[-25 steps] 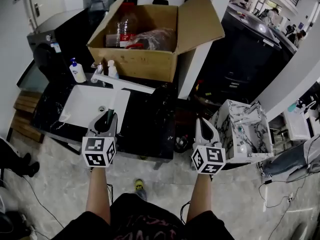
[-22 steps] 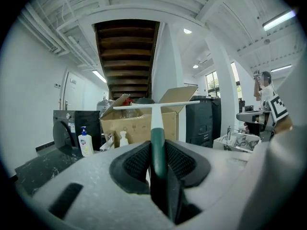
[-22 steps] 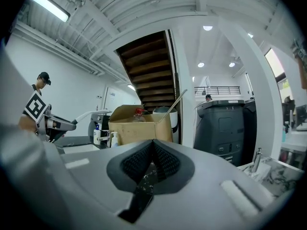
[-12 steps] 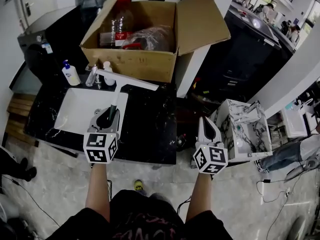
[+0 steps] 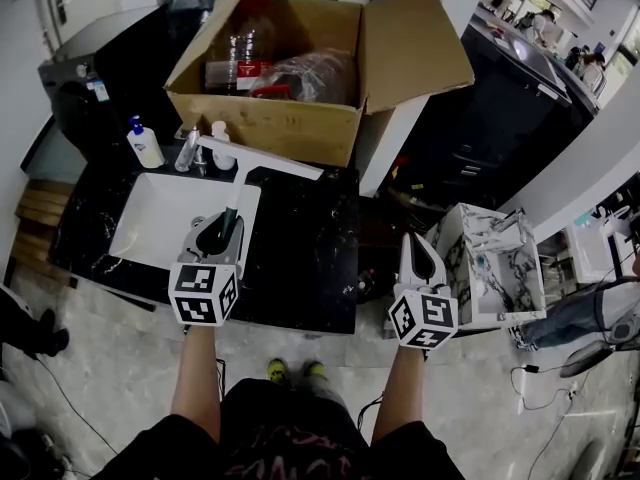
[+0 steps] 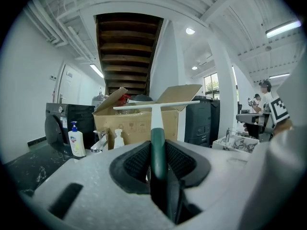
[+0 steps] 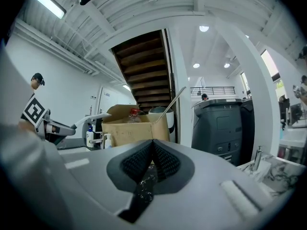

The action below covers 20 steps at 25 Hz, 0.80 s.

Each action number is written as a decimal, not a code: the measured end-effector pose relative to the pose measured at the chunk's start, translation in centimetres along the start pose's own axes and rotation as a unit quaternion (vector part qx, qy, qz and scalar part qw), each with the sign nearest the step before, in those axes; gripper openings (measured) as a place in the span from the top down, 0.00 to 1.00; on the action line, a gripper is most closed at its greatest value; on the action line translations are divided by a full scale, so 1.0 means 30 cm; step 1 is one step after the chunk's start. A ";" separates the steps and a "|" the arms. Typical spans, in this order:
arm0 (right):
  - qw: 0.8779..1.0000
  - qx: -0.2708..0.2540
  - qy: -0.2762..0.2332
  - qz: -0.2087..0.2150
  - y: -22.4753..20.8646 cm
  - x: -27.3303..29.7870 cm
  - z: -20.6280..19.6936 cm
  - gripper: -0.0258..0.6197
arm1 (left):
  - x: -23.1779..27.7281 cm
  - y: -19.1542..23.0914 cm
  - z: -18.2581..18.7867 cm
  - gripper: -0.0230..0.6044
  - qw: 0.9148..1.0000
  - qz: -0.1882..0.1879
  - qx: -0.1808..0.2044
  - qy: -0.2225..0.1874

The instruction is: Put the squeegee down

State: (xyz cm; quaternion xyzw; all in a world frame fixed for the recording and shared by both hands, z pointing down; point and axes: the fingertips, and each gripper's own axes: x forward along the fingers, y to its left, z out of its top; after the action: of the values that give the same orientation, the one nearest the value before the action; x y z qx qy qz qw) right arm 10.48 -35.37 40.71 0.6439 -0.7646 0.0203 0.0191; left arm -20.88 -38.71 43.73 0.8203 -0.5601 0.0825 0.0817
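Two hand-held grippers are pictured at a black marble-patterned countertop [image 5: 300, 258], with the squeegee not yet put down. At far left, a white pump bottle with a blue label [image 5: 146, 145] is stood behind a white rectangular basin [image 5: 150, 223] set into the counter, alongside a chrome tap [image 5: 189, 148] and a small white bottle [image 5: 222, 144]. Next along, the left gripper [image 5: 220, 230] is held over the basin's near right corner, its jaws clamped on the dark green handle of a white-bladed squeegee [image 5: 262, 158] (in the left gripper view the ribbed pads are seen pressed to either side of the handle). Because the handle is gripped at its lower end, the blade is carried out ahead, crosswise and clear of every surface, above the basin's back edge close to the tap. It is judged that a resting place is yet to be chosen, the bare dark stone right of the basin being the likeliest. Behind the blade, an open brown cardboard box [image 5: 270, 123] packed with bottles and plastic-wrapped goods is parked at the counter's rear. Further right, the right gripper [image 5: 417, 256] is kept beyond the counter's end, its jaws closed together on nothing, apparently held aside so that the left is left unobstructed. At far right, a small white marble-veined basin unit [image 5: 500, 288] is seen, well apart from the squeegee.
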 end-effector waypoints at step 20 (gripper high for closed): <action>0.999 0.020 -0.009 0.043 -0.175 0.122 -0.009 0.94 | 0.136 -0.151 0.085 0.80 0.999 0.032 0.021 -0.002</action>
State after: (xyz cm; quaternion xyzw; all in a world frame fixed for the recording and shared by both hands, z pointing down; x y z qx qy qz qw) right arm 15.05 -39.86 41.21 0.6107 -0.7913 0.0305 -0.0013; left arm -15.07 -41.36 41.98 0.8036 -0.5844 0.0951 0.0606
